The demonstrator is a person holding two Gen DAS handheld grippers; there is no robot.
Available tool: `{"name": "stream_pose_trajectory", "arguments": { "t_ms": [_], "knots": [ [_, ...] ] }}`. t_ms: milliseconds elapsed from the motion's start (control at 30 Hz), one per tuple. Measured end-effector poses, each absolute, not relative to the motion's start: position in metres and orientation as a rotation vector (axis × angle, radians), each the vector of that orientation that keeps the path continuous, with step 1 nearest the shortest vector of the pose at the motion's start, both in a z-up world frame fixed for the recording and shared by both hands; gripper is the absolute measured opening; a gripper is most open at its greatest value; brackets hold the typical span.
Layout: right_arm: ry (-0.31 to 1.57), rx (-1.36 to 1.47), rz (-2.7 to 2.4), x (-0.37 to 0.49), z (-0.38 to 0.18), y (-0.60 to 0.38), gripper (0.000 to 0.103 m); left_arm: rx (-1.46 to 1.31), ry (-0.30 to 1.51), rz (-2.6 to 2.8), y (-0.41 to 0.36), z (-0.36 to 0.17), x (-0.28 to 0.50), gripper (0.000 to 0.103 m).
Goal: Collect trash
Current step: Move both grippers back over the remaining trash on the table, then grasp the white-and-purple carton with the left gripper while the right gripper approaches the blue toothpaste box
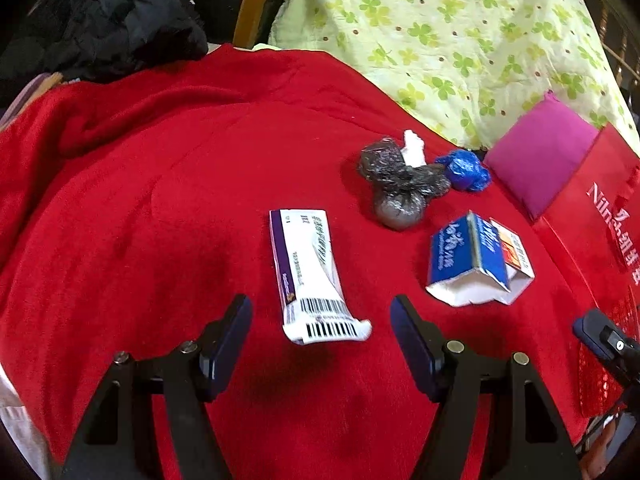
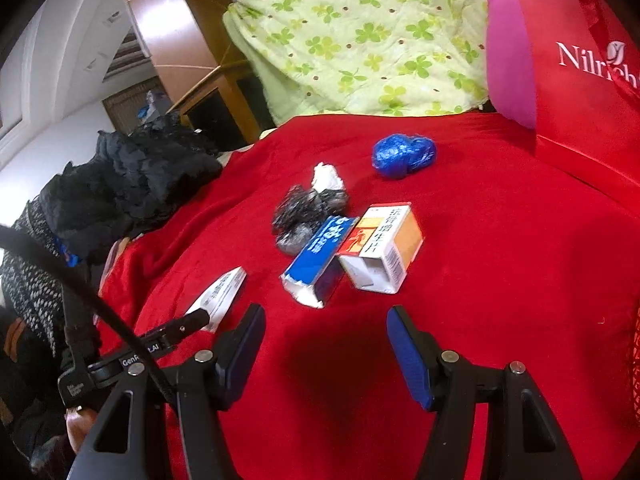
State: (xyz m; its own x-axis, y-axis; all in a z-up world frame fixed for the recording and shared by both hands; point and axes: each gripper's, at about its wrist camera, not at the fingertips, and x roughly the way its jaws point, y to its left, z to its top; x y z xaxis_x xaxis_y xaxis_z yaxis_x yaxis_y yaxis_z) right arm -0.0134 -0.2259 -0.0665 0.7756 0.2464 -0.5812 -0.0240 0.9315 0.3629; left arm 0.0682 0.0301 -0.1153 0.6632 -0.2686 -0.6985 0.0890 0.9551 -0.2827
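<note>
Trash lies on a red blanket (image 1: 160, 200). A flattened white and purple box (image 1: 312, 276) lies just ahead of my open, empty left gripper (image 1: 320, 312); it also shows in the right wrist view (image 2: 220, 298). A torn blue box (image 1: 464, 260) (image 2: 316, 260) touches an orange and white box (image 1: 516, 254) (image 2: 380, 248). Beyond them lie a crumpled black bag (image 1: 400, 184) (image 2: 304, 216), a white paper wad (image 1: 414, 148) (image 2: 328, 176) and a blue plastic wad (image 1: 466, 170) (image 2: 402, 154). My right gripper (image 2: 326, 320) is open and empty, short of the two boxes.
A red bag with white lettering (image 1: 600, 220) (image 2: 580, 80) stands at the right with a magenta cushion (image 1: 540, 152) (image 2: 510, 60) beside it. A green clover-print cloth (image 1: 460, 32) (image 2: 360, 40) hangs behind. Dark clothing (image 1: 108, 16) (image 2: 120, 192) is piled at the left.
</note>
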Motion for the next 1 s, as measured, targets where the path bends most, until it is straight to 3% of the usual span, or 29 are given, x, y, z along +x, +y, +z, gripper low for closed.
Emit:
{"name": "stream_pose_trajectory", "arguments": {
  "t_ms": [300,667,733,800,1000],
  "knots": [
    [0.703,0.396,0.202,0.001,-0.074,-0.218,0.067,-0.206,0.7,-0.138,0.025,-0.126,0.069,0.071],
    [0.77,0.442,0.172,0.047,-0.084,-0.197,0.066,-0.264,0.739,-0.134,0.04,-0.14,0.081,0.071],
    [0.791,0.458,0.159,0.058,-0.088,-0.193,0.063,-0.266,0.742,-0.14,0.04,-0.141,0.083,0.071],
    [0.814,0.457,0.156,0.069,-0.091,-0.187,0.048,-0.269,0.743,-0.15,0.038,-0.141,0.084,0.071],
    [0.86,0.44,0.101,0.088,-0.105,-0.175,0.047,-0.286,0.751,-0.166,0.039,-0.143,0.086,0.071]
  ]
}}
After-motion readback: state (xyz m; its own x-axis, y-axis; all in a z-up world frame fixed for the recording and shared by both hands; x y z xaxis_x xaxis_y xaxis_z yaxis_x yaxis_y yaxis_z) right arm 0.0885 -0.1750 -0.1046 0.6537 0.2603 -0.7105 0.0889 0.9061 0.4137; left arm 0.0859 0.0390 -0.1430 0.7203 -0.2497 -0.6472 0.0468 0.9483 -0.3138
